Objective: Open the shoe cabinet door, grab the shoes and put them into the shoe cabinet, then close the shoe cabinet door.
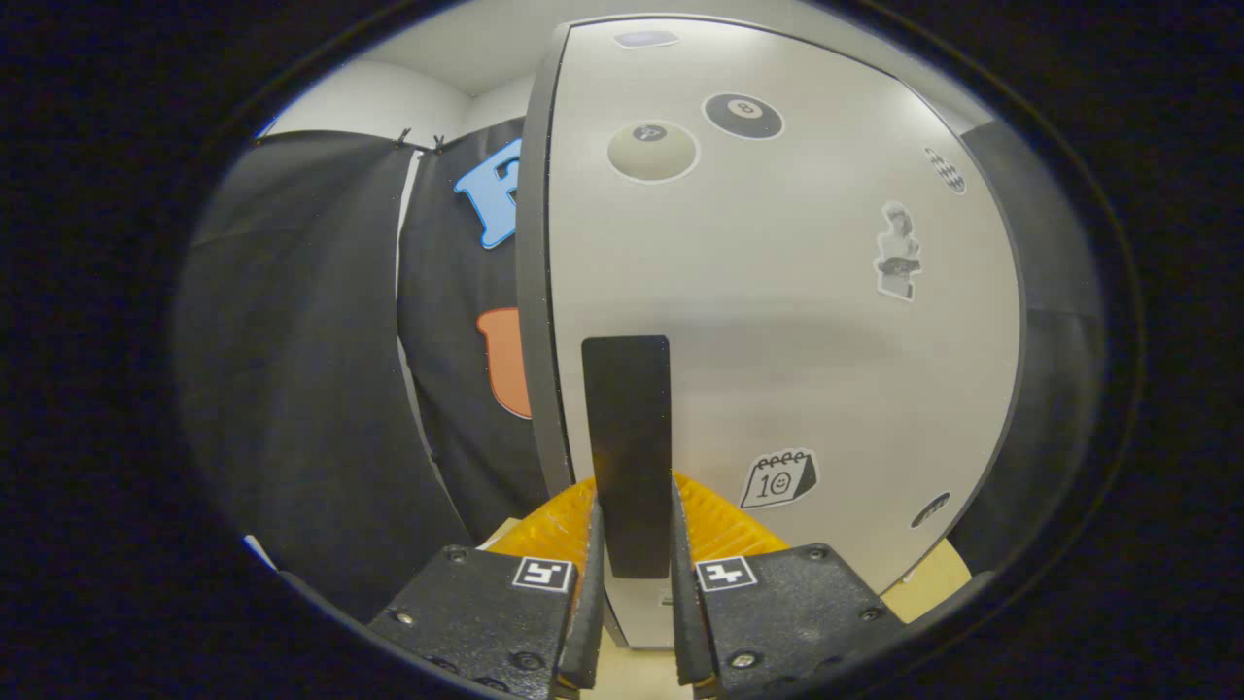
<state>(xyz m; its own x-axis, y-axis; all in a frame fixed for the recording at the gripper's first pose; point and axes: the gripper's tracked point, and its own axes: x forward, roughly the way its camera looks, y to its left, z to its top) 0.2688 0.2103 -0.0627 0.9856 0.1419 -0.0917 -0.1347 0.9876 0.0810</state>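
tool [632,583] fingers pinch the black handle [627,437] near the left edge of the white cabinet door [777,321].

Gripper [632,574] clamped on handle [627,437]

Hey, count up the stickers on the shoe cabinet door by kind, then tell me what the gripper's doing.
Ball stickers: 2
Calendar sticker: 1
Figure sticker: 1
Small stickers too blurred to name: 3
Total: 7
The hand-held gripper is shut on the black handle of the door.
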